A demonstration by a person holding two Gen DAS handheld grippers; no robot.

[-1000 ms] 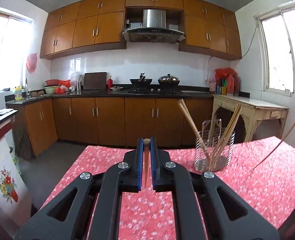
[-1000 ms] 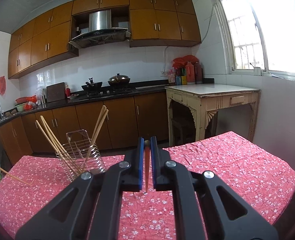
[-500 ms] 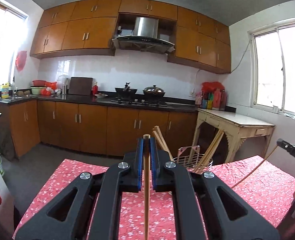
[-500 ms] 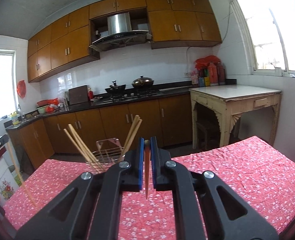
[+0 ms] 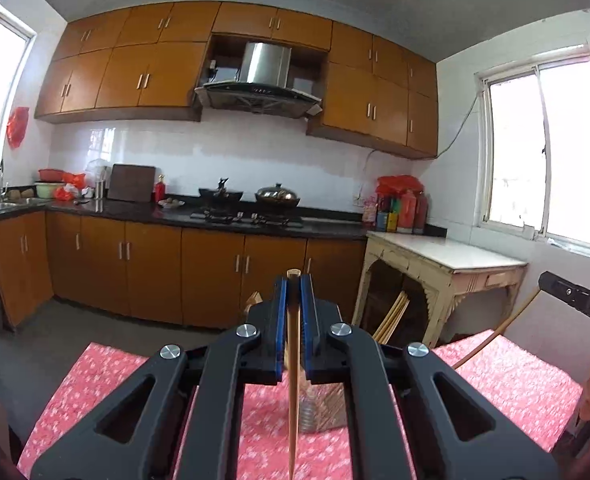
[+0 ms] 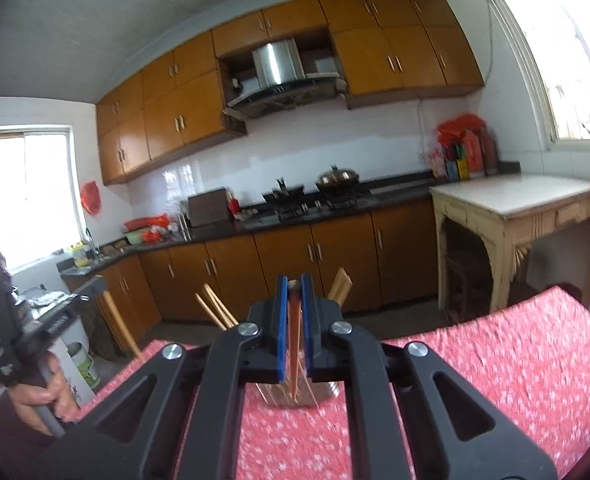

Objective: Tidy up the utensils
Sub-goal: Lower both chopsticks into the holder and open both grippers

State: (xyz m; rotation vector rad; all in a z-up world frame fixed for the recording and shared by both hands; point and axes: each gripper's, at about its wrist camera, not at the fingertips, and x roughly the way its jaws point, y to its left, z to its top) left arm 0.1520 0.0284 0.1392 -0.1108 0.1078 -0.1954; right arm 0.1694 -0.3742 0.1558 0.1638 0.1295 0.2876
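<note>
Gripping one chopstick (image 5: 293, 368) apiece, the left gripper (image 5: 293, 280) and right gripper (image 6: 293, 280) are nearing the wire holder (image 6: 295, 394) (partly hidden), each needing its tip lowered inside.

Both cameras are looking along their own fingers from close above the red tablecloth (image 5: 507, 376), facing the kitchen cabinets (image 6: 279, 256); both are sharing the stove (image 5: 247, 216) and side table (image 6: 515, 200)
</note>
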